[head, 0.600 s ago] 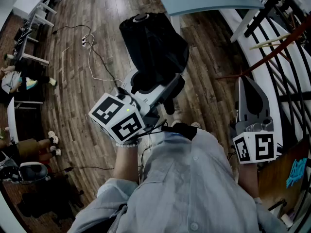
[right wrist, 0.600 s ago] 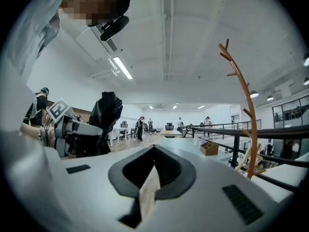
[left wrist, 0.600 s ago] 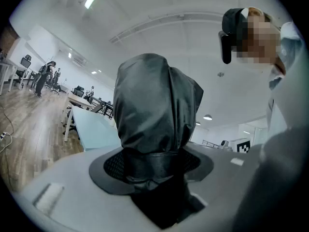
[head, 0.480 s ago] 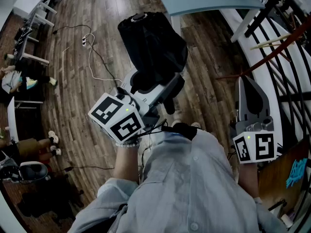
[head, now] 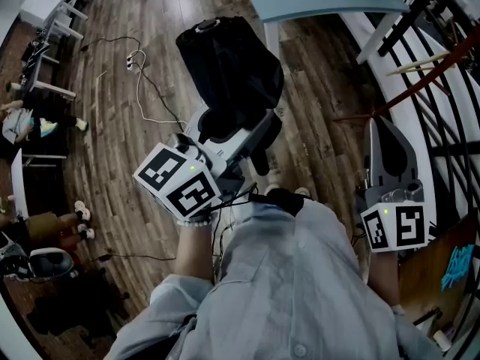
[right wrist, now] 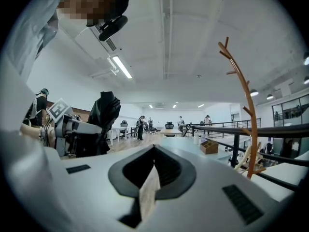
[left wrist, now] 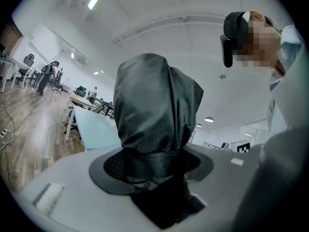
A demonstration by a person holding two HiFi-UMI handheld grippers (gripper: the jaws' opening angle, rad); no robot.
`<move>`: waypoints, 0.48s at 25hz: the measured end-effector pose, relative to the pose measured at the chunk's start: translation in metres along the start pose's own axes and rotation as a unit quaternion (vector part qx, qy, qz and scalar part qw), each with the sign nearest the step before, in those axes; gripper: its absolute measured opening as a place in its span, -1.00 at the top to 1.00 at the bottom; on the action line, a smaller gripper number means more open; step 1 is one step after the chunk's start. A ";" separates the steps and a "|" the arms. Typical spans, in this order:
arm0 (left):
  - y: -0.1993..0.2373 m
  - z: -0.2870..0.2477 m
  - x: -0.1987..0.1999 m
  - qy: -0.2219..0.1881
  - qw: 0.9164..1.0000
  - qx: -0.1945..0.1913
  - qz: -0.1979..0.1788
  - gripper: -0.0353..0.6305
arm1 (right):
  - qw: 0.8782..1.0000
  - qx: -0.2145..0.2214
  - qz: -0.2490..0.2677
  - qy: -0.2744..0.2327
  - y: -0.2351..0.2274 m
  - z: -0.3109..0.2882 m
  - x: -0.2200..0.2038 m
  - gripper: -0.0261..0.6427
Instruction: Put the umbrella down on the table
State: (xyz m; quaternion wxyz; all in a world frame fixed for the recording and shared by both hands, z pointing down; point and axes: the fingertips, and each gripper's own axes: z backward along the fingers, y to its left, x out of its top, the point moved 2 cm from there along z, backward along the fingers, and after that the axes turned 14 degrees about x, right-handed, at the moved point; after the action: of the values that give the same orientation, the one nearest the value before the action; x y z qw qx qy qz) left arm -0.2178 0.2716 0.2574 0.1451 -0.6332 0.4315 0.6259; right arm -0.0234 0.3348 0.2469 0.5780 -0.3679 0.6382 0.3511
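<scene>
head: steeply down | gripper views: level, close along jaws | shared: umbrella (head: 229, 66)

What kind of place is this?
Probably a big open office: there are desks, office chairs, long ceiling lights and people standing far off.

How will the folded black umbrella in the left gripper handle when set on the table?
The umbrella bulges loosely past the left gripper, so it probably squashes and sags rather than staying stiff. Its rounded bundle may roll or slump sideways. The glossy cloth looks slippery.
</scene>
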 end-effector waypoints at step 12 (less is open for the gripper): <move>-0.001 -0.002 0.002 -0.001 1.000 -0.001 -0.010 0.12 | 1.000 0.010 -0.002 0.008 0.002 -0.004 -0.002 0.92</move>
State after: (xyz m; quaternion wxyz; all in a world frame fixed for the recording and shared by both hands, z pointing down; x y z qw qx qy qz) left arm -0.2161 0.2697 0.2559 0.1514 -0.6370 0.4237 0.6259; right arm -0.0266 0.3322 0.2496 0.5773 -0.3661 0.6457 0.3403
